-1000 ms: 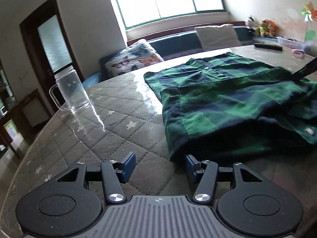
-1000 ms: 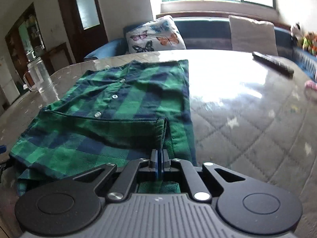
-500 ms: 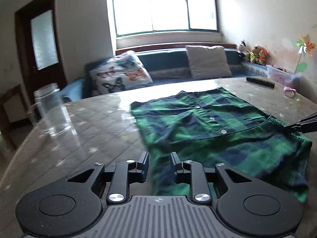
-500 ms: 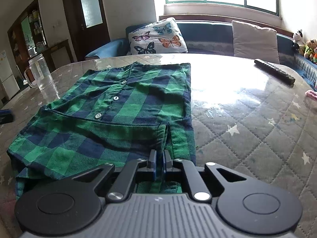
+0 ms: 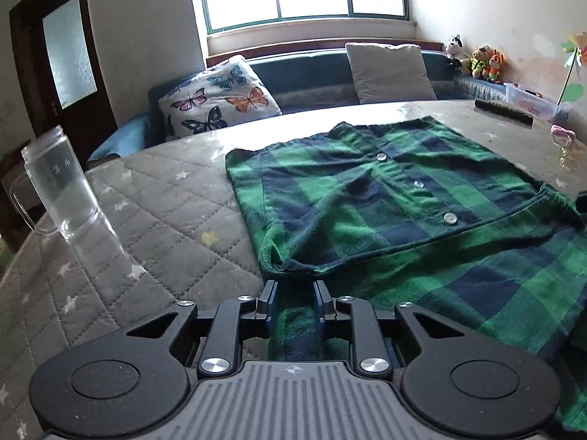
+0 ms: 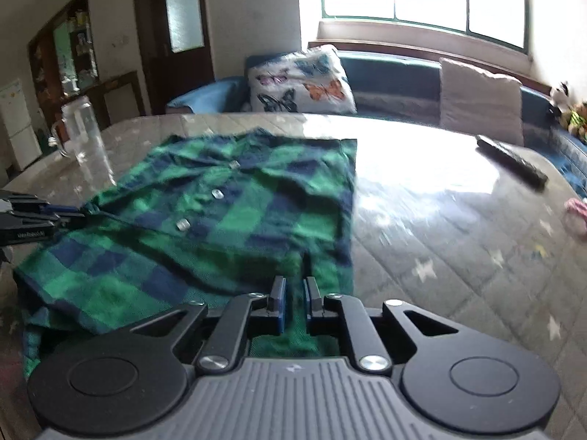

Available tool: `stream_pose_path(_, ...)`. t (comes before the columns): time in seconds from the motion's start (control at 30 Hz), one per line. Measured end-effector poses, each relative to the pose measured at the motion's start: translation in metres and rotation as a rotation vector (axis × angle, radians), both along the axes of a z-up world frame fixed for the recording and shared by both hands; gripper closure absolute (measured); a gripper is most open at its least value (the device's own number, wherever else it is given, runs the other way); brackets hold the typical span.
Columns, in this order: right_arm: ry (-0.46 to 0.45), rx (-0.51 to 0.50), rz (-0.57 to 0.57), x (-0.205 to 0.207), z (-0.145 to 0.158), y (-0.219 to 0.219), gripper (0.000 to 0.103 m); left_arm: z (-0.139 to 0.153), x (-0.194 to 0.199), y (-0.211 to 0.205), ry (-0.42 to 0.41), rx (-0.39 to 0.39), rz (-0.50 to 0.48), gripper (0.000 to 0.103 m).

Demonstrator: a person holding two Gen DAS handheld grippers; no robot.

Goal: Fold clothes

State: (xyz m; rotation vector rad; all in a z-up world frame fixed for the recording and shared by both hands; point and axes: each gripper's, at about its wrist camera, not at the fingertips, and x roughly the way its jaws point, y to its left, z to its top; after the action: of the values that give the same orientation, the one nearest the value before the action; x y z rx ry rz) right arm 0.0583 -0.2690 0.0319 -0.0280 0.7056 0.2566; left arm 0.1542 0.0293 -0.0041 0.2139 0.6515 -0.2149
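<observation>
Both claws low, seemingly astride shirt hem

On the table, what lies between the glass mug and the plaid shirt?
Nothing. In the left wrist view, only bare quilted table cover separates the glass mug from the left edge of the green plaid shirt.

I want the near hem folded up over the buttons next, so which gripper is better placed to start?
Probably the left gripper: its jaws straddle the plaid shirt's near-left corner, cloth between them. The right gripper also has cloth between slightly parted jaws, but its view is blurred, so its hold is less certain.
</observation>
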Motion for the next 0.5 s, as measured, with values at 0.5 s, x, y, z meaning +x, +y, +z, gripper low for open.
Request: stream_pose_path(0.5, 0.007, -0.038, 0.136, 0.014, -0.009, 0.026, 0.090, 0.006, -0.016, -0.010, -0.048, 0.044, -0.025, 0.074)
